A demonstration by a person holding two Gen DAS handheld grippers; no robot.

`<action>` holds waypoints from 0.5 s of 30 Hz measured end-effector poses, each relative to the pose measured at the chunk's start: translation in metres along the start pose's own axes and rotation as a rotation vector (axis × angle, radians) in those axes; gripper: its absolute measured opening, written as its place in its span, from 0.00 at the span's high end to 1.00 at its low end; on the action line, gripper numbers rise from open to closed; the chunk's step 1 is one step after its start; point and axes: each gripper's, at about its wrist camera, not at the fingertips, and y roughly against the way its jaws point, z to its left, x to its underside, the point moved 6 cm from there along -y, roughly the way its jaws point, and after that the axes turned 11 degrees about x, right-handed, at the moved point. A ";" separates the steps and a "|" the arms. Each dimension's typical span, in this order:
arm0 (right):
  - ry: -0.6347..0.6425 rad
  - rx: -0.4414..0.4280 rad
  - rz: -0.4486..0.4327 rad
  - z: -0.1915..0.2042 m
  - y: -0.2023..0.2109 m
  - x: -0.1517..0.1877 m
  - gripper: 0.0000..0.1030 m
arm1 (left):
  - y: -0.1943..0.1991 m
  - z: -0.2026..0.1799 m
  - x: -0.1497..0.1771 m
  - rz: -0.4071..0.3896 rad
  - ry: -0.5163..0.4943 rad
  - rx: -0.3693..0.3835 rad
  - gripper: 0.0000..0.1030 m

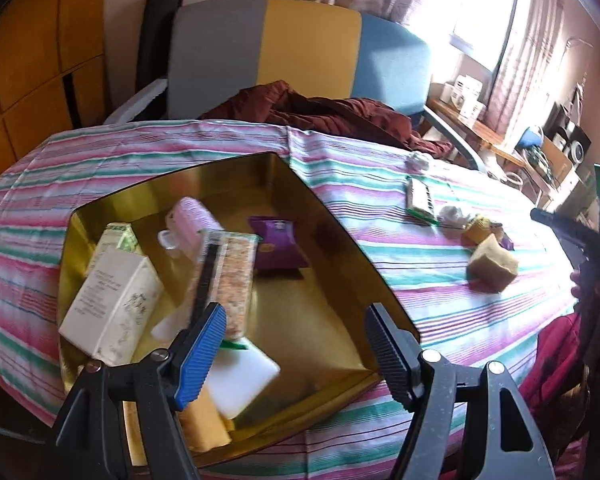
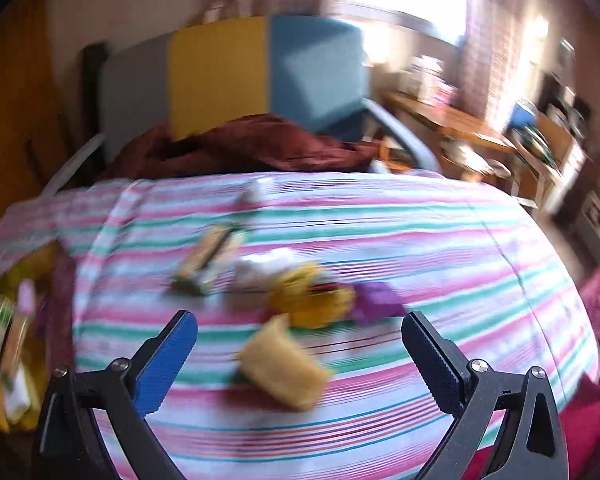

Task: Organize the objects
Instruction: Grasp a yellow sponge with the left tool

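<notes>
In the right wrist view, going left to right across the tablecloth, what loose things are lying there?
Gold tin at the left edge → green-edged packet → white crumpled wad → yellow bundle → purple wrapper. The tan sponge lies nearer, between the fingers of the open right gripper.

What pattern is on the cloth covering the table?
The tablecloth has pink, green and white stripes, sharpest in the left wrist view.

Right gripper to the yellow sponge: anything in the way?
Nothing visible. The right gripper is open, and the yellow sponge lies on the striped tablecloth straight ahead between its fingers. The yellow clutter and purple packet sit beyond it.
</notes>
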 end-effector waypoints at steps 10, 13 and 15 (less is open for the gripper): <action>-0.393 0.072 0.109 -0.112 -0.056 0.016 0.00 | -0.039 -0.066 -0.005 0.093 -0.143 0.070 0.29; -0.434 0.068 0.107 -0.120 -0.054 0.017 0.00 | -0.055 -0.093 -0.004 0.133 -0.190 0.118 0.29; -0.450 0.041 0.123 -0.120 -0.056 0.019 0.00 | -0.066 -0.108 -0.004 0.156 -0.219 0.132 0.29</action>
